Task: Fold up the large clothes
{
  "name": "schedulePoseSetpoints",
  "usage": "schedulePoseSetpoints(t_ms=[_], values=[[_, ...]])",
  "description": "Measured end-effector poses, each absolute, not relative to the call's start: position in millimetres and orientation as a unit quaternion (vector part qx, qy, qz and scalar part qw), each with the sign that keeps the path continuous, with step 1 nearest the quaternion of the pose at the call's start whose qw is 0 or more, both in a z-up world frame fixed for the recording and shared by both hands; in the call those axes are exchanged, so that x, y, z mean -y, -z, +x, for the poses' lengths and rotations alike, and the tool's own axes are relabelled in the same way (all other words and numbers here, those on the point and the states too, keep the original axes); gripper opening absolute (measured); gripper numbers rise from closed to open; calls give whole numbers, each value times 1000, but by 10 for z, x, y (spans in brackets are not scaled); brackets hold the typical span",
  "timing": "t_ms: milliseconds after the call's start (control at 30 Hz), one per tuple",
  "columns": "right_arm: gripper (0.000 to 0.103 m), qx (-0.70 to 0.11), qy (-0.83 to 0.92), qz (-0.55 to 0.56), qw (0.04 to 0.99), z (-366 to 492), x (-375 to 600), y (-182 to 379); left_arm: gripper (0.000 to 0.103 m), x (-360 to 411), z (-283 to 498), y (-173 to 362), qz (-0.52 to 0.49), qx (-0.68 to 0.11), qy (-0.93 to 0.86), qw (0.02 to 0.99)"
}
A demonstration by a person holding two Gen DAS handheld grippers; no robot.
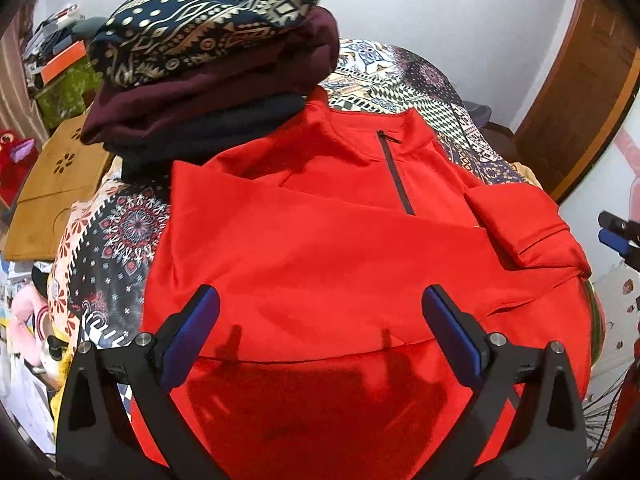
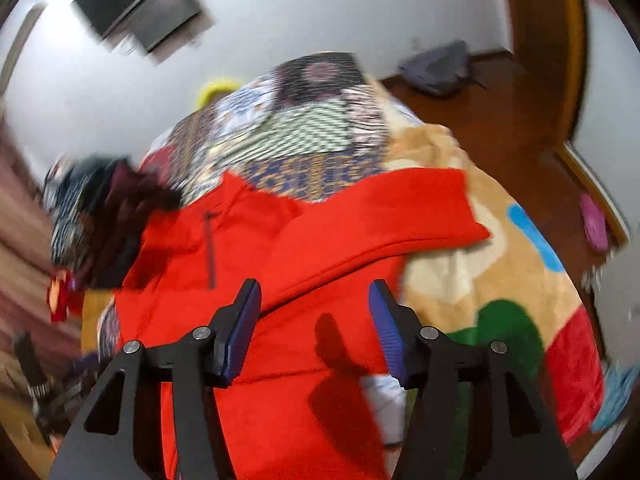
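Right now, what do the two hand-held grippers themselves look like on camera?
Both match. The left hand-held gripper has two matte black angular fingers faced with blue ribbed pads, joined by round silver pivot bolts, with triangular cut-outs in the black frame. The right hand-held gripper is built the same. No cables, markings or sleeves show.

The left gripper (image 1: 320, 312) has two matte black angular arms with triangular cut-outs, round silver screw heads at the joints, and flat fingers faced with blue ribbed pads (image 1: 452, 336). The right gripper (image 2: 314, 312) is built alike: black frame, silver screws, blue ribbed pads (image 2: 386, 328).
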State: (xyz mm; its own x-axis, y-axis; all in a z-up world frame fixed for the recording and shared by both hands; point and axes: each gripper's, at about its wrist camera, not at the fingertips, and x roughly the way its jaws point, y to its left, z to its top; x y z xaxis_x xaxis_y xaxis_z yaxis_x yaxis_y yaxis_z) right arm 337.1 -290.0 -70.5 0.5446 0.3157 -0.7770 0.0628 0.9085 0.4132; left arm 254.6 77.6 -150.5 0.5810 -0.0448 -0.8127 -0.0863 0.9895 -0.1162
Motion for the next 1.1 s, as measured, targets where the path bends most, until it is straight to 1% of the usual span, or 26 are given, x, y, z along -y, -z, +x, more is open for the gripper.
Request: schedulePoseSetpoints(t_ms=[133, 333, 467, 600, 633, 700, 767, 800, 933, 1100], values=[[52, -487, -37, 250, 836, 3517, 3163, 965, 102, -713, 2607, 1528, -60, -459, -8, 886], [52, -508, -30, 317, 800, 3745, 3360, 1293, 102, -660, 2750, 1624, -62, -473, -5, 879], [52, -518, -26, 325, 791, 3911, 3319, 1457, 102, -646, 2830, 1688, -64, -480, -5, 875], [54, -511, -13, 312, 801, 4035, 3263, 1491, 102, -632, 2873, 1742, -62, -484, -6, 873], [52, -508, -9, 307, 805, 4044, 3275, 1484, 102, -631, 2876, 1752, -59, -485, -8, 873], [42, -498, 5, 293, 816, 4066, 3254, 1426, 102, -629, 2886, 1768, -53, -485, -10, 873], [14, -490, 2, 282, 825, 4080, 3260, 1363, 102, -632, 2884, 1781, -49, -486, -11, 872], [11, -484, -3, 274, 831, 4084, 3234, 1300, 102, -640, 2883, 1784, -50, -486, -10, 872], [9, -453, -5, 220, 864, 4074, 3095, 1012, 102, -681, 2883, 1779, -58, -484, -10, 873], [7, -406, -54, 164, 897, 3999, 2706, 474, 102, -760, 2818, 1699, -67, -472, -11, 879]])
